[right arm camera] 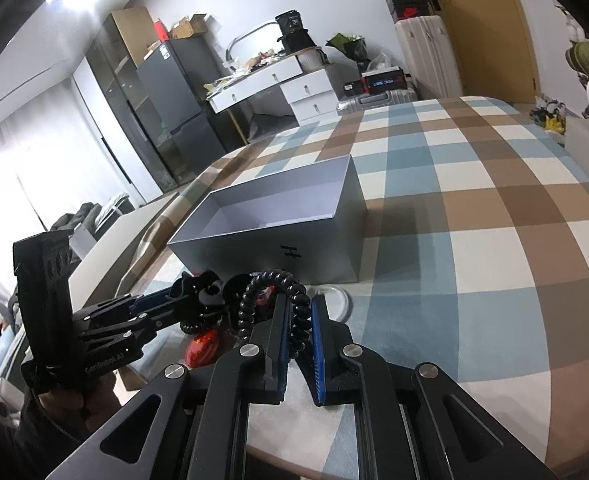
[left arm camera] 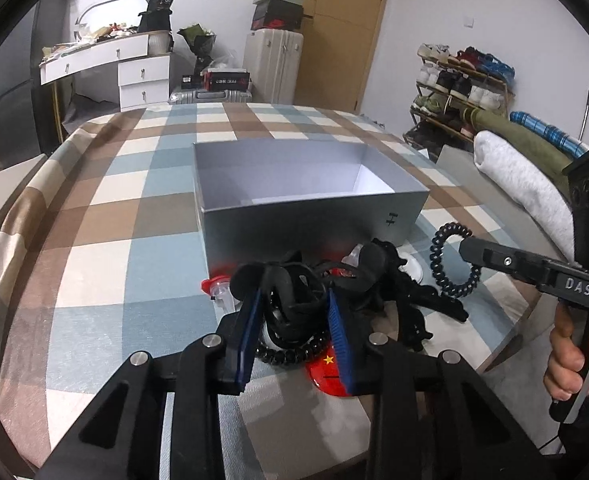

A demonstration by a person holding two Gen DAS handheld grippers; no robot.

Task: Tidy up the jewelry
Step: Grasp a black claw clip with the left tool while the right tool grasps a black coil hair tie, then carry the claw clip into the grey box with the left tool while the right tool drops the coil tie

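An open grey box (left arm camera: 306, 216) (right arm camera: 278, 224) stands on the checked tablecloth, empty inside. A heap of black hair accessories (left arm camera: 334, 280) lies in front of it, with a red clip (left arm camera: 330, 376) and a black coil tie (left arm camera: 290, 354). My left gripper (left arm camera: 294, 300) is shut on a black hair tie (left arm camera: 294, 292) in the heap; it also shows in the right wrist view (right arm camera: 198, 292). My right gripper (right arm camera: 300, 312) is shut on a black spiral hair tie (right arm camera: 278, 300), lifted beside the box; the spiral tie shows in the left wrist view (left arm camera: 452, 260).
The round table (right arm camera: 494, 220) has a checked cloth. A clear round dish (right arm camera: 334, 300) lies by the box. A grey and green bundle (left arm camera: 522, 176) lies at the table's right. A white dresser (left arm camera: 106, 68), suitcases and a shoe rack (left arm camera: 458, 88) stand behind.
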